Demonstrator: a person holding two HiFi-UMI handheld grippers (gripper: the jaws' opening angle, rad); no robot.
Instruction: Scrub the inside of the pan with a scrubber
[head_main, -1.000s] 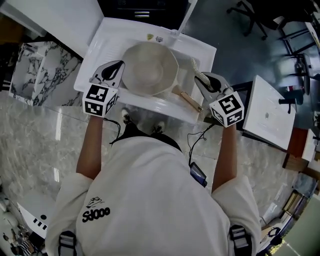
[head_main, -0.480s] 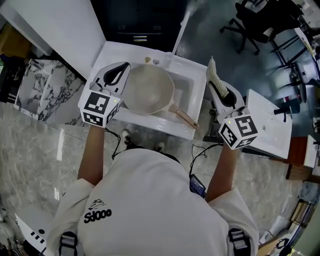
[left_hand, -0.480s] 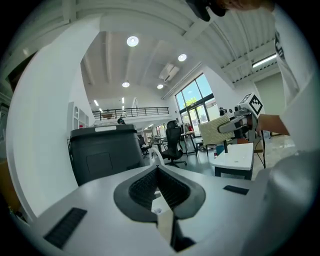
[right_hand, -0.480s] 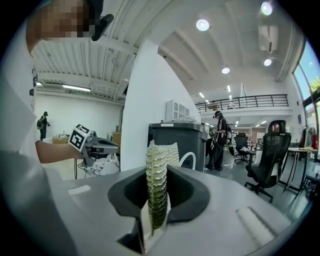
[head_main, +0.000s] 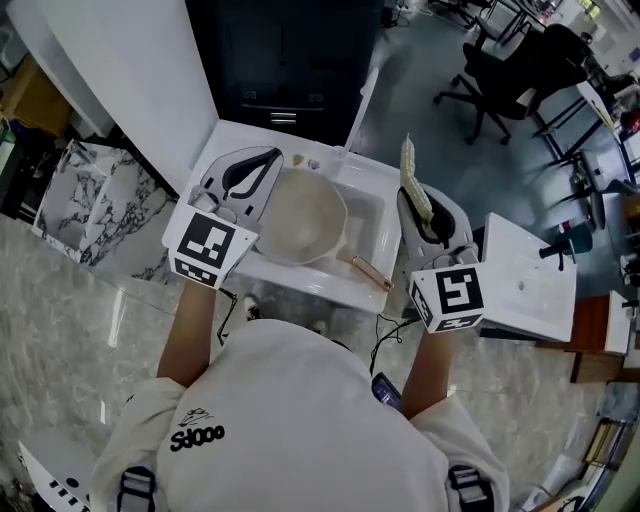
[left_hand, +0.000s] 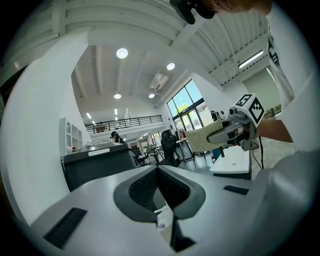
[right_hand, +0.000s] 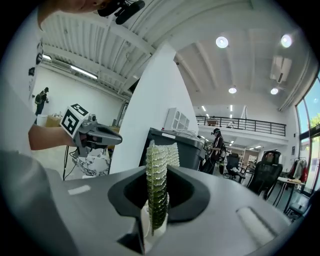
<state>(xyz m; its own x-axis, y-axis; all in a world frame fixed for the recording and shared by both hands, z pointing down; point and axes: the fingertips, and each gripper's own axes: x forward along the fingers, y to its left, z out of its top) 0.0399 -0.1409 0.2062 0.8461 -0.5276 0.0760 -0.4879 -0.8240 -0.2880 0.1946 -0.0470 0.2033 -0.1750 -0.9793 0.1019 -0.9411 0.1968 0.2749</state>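
Right gripper (right_hand: 156, 200): jaws clamped on a pale yellow-green mesh scrubber (right_hand: 158, 185), which stands upright on edge between them. In the head view the scrubber (head_main: 410, 172) pokes out past the right gripper (head_main: 415, 205), over the right rim of the white rectangular sink (head_main: 372, 205).

The round cream pan with a wooden handle (head_main: 305, 225) sits in the sink, handle pointing to the near right. It lies between the two grippers, apart from the scrubber; nothing stands between them.

Left gripper (left_hand: 159, 174): jaws together, nothing in them. In the head view the left gripper (head_main: 268, 157) sits by the pan's left edge.

Around: marble-patterned block (head_main: 85, 195) left of the sink, white slab (head_main: 530, 275) to the right, black office chairs (head_main: 500, 75) beyond.

Count: one pan, one scrubber, two grippers.
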